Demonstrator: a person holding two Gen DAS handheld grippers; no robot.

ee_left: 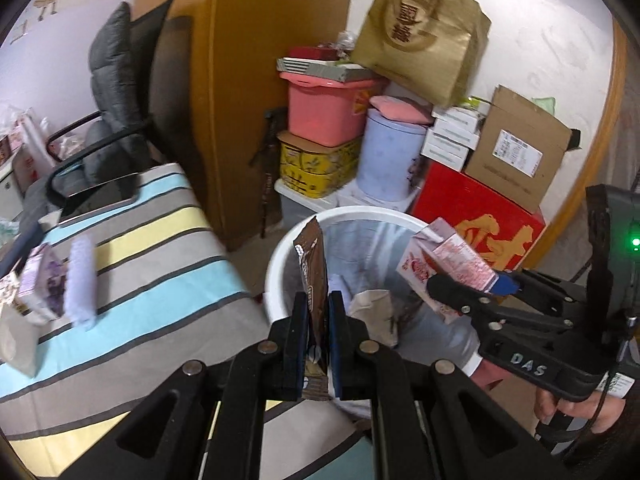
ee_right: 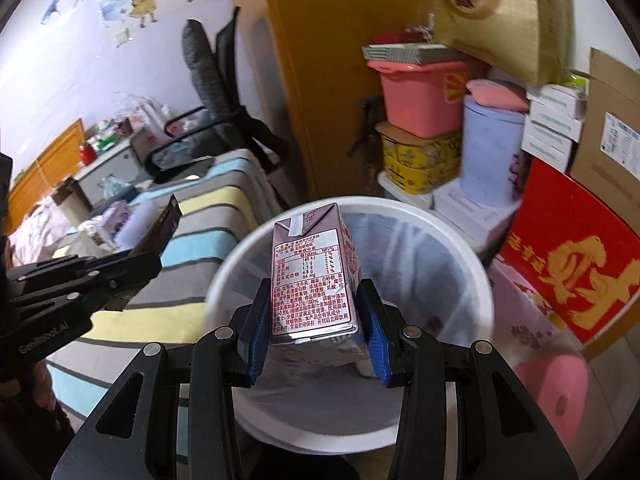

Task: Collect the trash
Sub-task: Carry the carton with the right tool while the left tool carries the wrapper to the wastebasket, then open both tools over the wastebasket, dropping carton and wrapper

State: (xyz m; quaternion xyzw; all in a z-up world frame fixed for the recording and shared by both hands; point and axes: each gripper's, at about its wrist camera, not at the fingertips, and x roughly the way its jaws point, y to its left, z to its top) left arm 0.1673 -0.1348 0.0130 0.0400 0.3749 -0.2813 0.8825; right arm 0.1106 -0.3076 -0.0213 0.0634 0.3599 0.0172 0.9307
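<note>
My left gripper (ee_left: 318,304) is shut on a brown snack wrapper (ee_left: 312,272), held upright over the near rim of the white trash bin (ee_left: 280,256). My right gripper (ee_right: 316,300) is shut on a pink milk carton (ee_right: 312,280) and holds it above the bin's opening (ee_right: 460,240). In the left wrist view the right gripper (ee_left: 460,292) with the carton (ee_left: 444,264) is at the right, over the bin. In the right wrist view the left gripper (ee_right: 132,264) with the wrapper (ee_right: 160,232) is at the left. Crumpled paper (ee_left: 374,312) lies inside the bin.
A bed with a striped cover (ee_left: 152,248) lies left of the bin, with a purple packet (ee_left: 44,288) and a white roll (ee_left: 82,284) on it. Stacked boxes, a pink tub (ee_left: 328,112), a red box (ee_left: 476,208) and a gold bag (ee_left: 424,36) stand behind. A grey chair (ee_left: 112,92) stands far left.
</note>
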